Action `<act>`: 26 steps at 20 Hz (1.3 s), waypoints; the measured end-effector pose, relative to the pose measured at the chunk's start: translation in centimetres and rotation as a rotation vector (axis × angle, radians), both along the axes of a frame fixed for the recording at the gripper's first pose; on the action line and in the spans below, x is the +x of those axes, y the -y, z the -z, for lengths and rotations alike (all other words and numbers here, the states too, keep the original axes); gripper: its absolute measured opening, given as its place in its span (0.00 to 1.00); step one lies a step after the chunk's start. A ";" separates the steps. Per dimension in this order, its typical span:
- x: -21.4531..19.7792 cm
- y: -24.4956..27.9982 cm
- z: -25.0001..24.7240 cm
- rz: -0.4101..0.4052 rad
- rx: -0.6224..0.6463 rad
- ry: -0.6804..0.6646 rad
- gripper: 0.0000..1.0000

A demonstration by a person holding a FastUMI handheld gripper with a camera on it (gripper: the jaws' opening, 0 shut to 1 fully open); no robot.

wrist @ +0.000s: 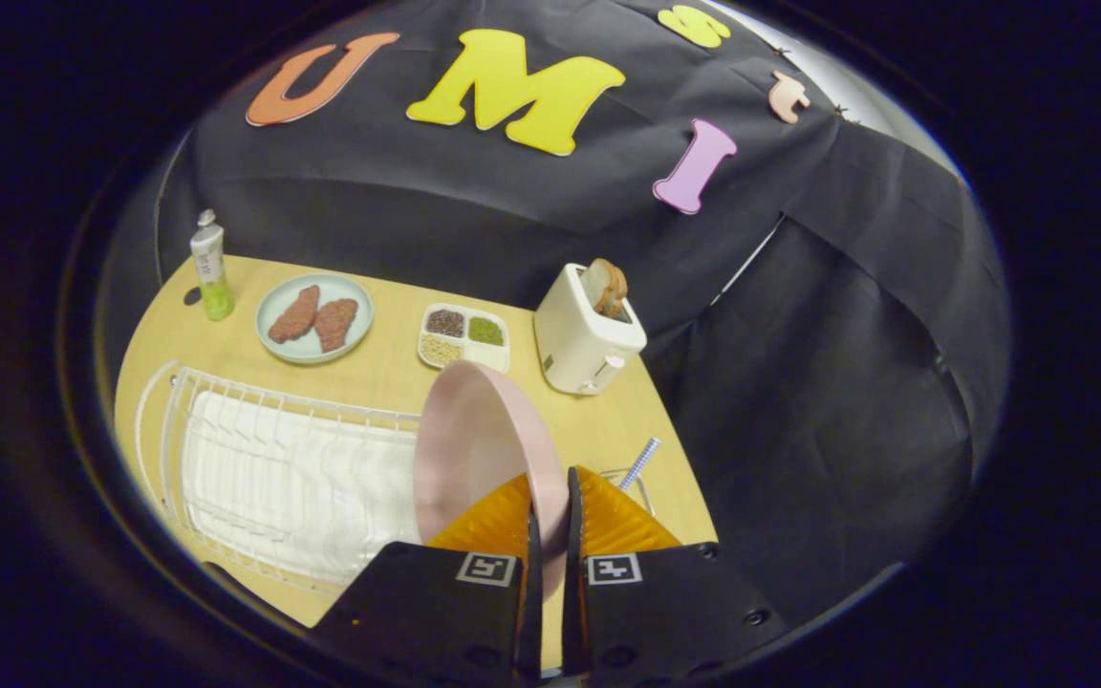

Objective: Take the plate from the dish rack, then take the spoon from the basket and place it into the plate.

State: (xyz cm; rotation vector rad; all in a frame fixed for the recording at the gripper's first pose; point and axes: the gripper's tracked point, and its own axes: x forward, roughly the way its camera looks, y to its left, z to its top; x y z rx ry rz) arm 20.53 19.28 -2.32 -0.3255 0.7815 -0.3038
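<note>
A pink plate (474, 449) stands on edge between my orange fingers (503, 521), lifted at the right end of the white wire dish rack (273, 468). My gripper (550, 497) is shut on the plate's rim, one finger on each face. Just right of the fingers, a spoon's handle (639, 463) with a blue-checked pattern sticks up out of a small wire basket (632, 483), which is mostly hidden behind the right finger.
On the wooden table (388, 373) beyond the rack sit a pale plate with two meat patties (313, 318), a divided dish of grains (464, 336), a white toaster with bread (589, 330) and a green-bottomed tube (211, 268). The table's right edge runs beside the basket.
</note>
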 end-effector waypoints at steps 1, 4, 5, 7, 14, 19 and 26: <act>-1.3 -0.7 0.3 -0.050 0.067 -0.027 0.14; -5.3 -0.4 1.0 -0.144 0.191 -0.039 0.14; -6.5 0.1 1.4 -0.165 0.208 -0.025 0.13; -8.9 0.9 3.2 -0.217 0.240 -0.023 0.14; -15.2 2.8 10.9 -0.282 0.416 -0.047 0.14; -18.3 2.6 16.0 -0.287 0.526 -0.080 0.14; -18.5 4.7 20.0 -0.228 0.634 -0.050 0.15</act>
